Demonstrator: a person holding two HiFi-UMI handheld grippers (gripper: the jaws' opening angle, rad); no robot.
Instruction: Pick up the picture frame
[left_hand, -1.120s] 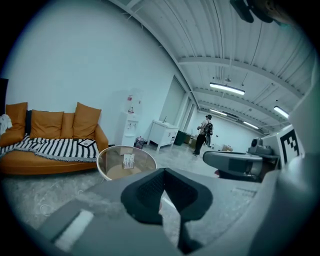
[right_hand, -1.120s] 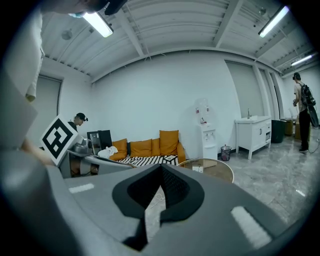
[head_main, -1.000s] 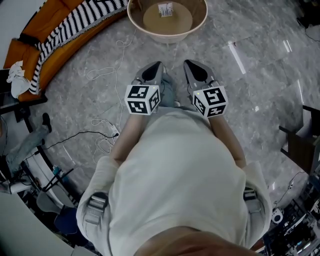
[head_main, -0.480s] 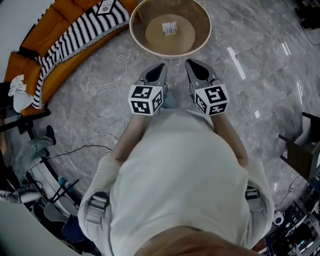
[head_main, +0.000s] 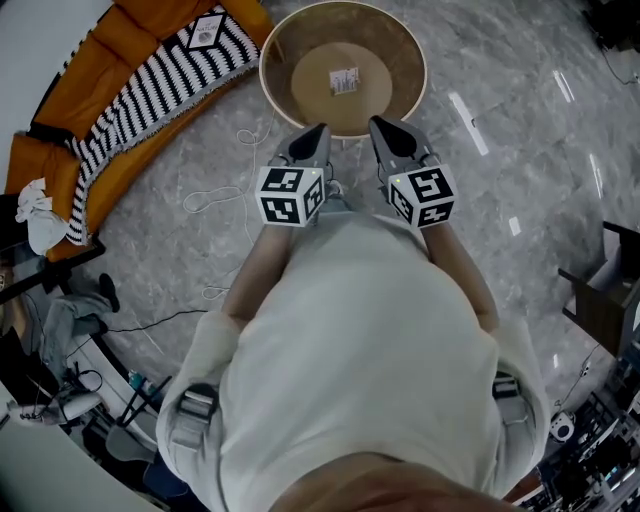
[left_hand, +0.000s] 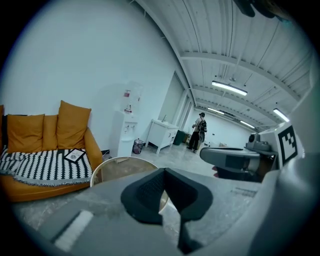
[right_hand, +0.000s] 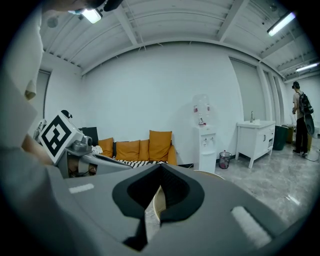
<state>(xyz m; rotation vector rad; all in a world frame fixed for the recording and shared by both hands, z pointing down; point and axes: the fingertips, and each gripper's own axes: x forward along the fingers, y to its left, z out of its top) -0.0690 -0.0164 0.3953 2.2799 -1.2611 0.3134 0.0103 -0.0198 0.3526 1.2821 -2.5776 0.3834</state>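
The picture frame (head_main: 207, 30) is a small square with a dark border. It lies flat on a black-and-white striped blanket (head_main: 150, 95) on the orange sofa (head_main: 60, 90), far to the upper left of both grippers. In the left gripper view the picture frame (left_hand: 75, 155) rests on the sofa seat, left of the jaws. My left gripper (head_main: 318, 130) and right gripper (head_main: 376, 124) are held side by side in front of my chest, tips over the near rim of a round wooden table (head_main: 400, 50). Both are shut and hold nothing; the left gripper (left_hand: 162, 172) and right gripper (right_hand: 160, 167) show pads pressed together.
A small card (head_main: 345, 80) lies on the round table. White cables (head_main: 215, 185) trail over the marble floor at the left. A water dispenser (left_hand: 127, 125), a bin (left_hand: 138, 146) and a white sink cabinet (left_hand: 162, 132) line the wall. A person (left_hand: 199, 131) stands far off. Dark furniture (head_main: 610, 290) stands at the right.
I have walked forward: the round table and the sofa have slid down the head view, towards me. Both grippers stayed shut and side by side.
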